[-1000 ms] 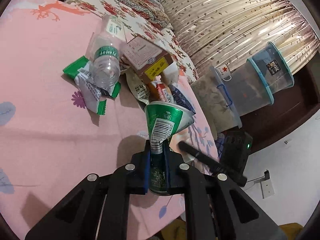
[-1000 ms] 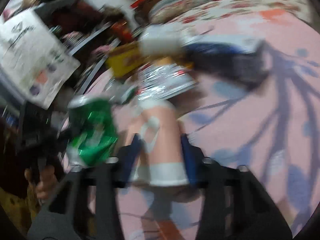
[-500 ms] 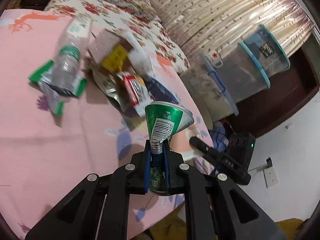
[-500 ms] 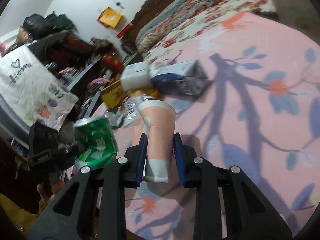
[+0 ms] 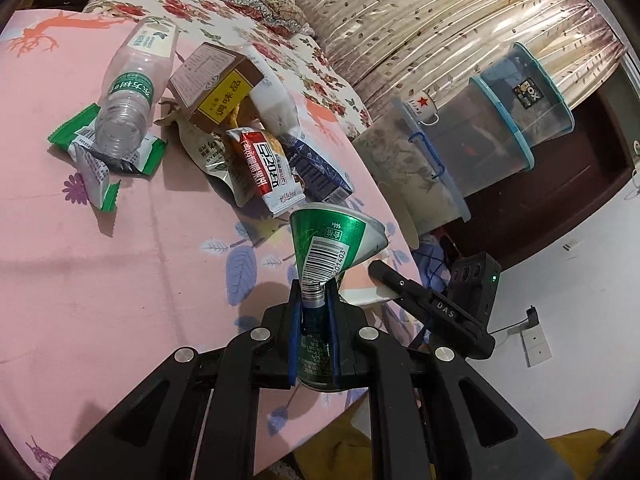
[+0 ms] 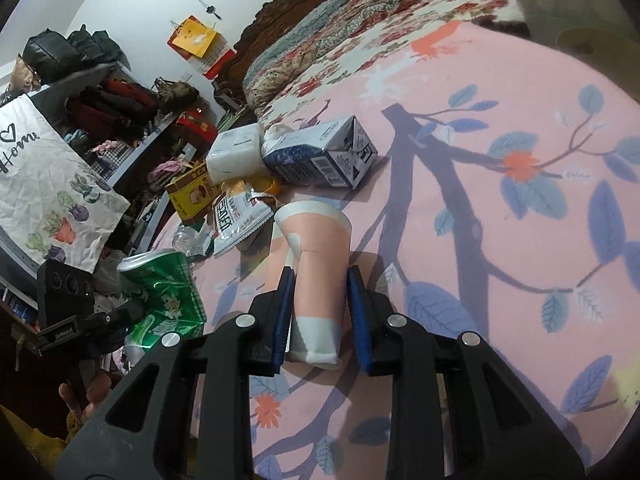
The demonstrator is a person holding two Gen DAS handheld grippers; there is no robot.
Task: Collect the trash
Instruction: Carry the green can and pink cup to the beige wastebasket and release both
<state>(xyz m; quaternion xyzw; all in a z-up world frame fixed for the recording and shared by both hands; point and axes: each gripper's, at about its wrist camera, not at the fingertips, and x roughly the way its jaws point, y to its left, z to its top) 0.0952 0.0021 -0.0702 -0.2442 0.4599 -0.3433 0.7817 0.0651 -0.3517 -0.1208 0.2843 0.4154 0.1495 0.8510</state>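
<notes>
My left gripper (image 5: pixel 315 304) is shut on a crushed green can (image 5: pixel 328 246) and holds it above the pink bedsheet (image 5: pixel 100 280). The can also shows in the right wrist view (image 6: pixel 164 292). My right gripper (image 6: pixel 320 296) is shut on a pink and white paper cup (image 6: pixel 314 264), held just over the sheet; the cup's edge shows in the left wrist view (image 5: pixel 362 288). Beyond lies a trash pile: a clear plastic bottle (image 5: pixel 134 92), a brown and yellow box (image 5: pixel 216 88), a red snack wrapper (image 5: pixel 264 168), a blue carton (image 6: pixel 320 156) and green wrappers (image 5: pixel 100 156).
Stacked plastic storage tubs (image 5: pixel 480 140) with a white mug (image 5: pixel 420 106) stand off the bed's right edge, before a curtain. A floral quilt (image 6: pixel 320 40) lies at the head of the bed. Cluttered shelves and a printed cloth bag (image 6: pixel 48 192) stand at the left.
Both grippers drew back from the pile toward the near edge of the bed, each still holding its item. The right view went from blurred to sharp.
</notes>
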